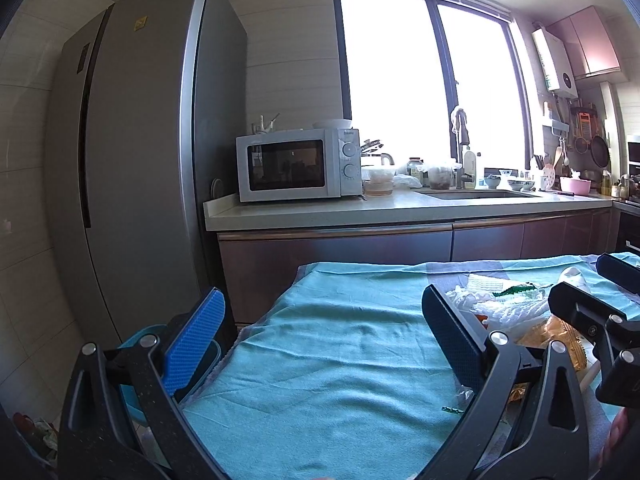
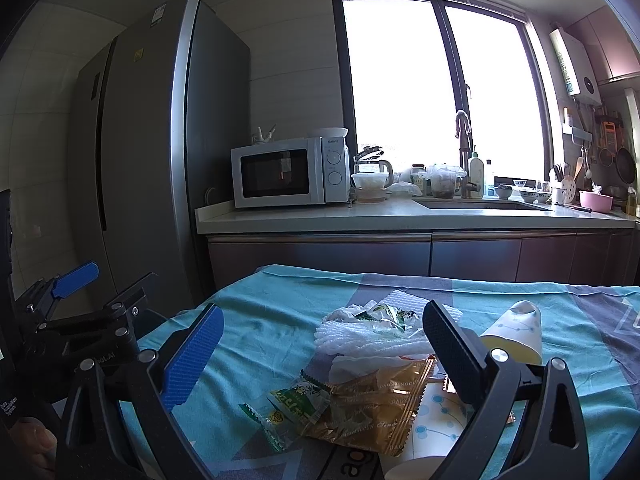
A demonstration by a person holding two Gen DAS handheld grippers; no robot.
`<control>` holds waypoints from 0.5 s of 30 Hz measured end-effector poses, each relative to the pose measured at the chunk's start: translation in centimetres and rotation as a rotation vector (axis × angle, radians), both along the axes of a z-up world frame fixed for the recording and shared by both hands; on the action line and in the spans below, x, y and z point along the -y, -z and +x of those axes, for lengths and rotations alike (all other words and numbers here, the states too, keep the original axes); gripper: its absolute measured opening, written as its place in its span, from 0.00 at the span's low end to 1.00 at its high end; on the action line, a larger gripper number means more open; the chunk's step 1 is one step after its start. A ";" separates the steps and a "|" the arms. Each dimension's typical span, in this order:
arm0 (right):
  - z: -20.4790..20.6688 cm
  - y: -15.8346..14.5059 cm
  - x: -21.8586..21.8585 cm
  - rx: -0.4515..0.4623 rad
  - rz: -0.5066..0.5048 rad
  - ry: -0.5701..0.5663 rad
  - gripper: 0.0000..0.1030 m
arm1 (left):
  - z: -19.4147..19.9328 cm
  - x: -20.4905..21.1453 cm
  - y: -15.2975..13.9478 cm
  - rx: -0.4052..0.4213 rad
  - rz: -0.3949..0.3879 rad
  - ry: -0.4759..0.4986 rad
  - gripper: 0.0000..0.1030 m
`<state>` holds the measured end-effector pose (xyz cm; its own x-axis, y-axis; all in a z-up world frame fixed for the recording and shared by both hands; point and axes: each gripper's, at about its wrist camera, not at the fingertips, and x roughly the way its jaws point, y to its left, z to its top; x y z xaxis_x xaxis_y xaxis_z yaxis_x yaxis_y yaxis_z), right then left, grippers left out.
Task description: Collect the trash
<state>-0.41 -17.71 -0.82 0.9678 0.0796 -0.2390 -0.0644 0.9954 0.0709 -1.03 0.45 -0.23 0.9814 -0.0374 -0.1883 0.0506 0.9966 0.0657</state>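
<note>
A pile of trash lies on the teal tablecloth (image 2: 256, 312). It holds a golden wrapper (image 2: 376, 404), green-and-white wrappers (image 2: 298, 400), a white foam net (image 2: 360, 338), and a tipped paper cup (image 2: 516, 340). A second cup (image 2: 432, 436) lies at the front. My right gripper (image 2: 322, 360) hovers open just above the pile, nothing between its fingers. My left gripper (image 1: 324, 340) is open over bare cloth, left of the pile. The left wrist view shows the foam net (image 1: 508, 304), golden wrapper (image 1: 560, 332) and right gripper (image 1: 580, 280). The left gripper (image 2: 100, 284) shows at the right view's left edge.
A light-blue container (image 1: 132, 396) stands beside the table's left edge, mostly hidden by my left finger. Behind the table runs a kitchen counter (image 1: 320, 212) with a microwave (image 1: 296, 164) and sink (image 1: 480, 194). A tall fridge (image 1: 140, 160) stands at the left.
</note>
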 end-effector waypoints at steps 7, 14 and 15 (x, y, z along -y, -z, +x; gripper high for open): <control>0.0 0.1 0.0 -0.002 0.002 -0.003 0.93 | 0.1 0.3 0.2 0.000 0.005 0.006 0.95; 0.7 0.5 1.0 -0.039 0.006 0.009 0.94 | 1.1 0.7 1.3 -0.070 -0.003 0.056 0.94; 1.0 0.6 1.3 -0.056 0.006 0.015 0.94 | 1.4 0.8 1.5 -0.089 -0.005 0.073 0.94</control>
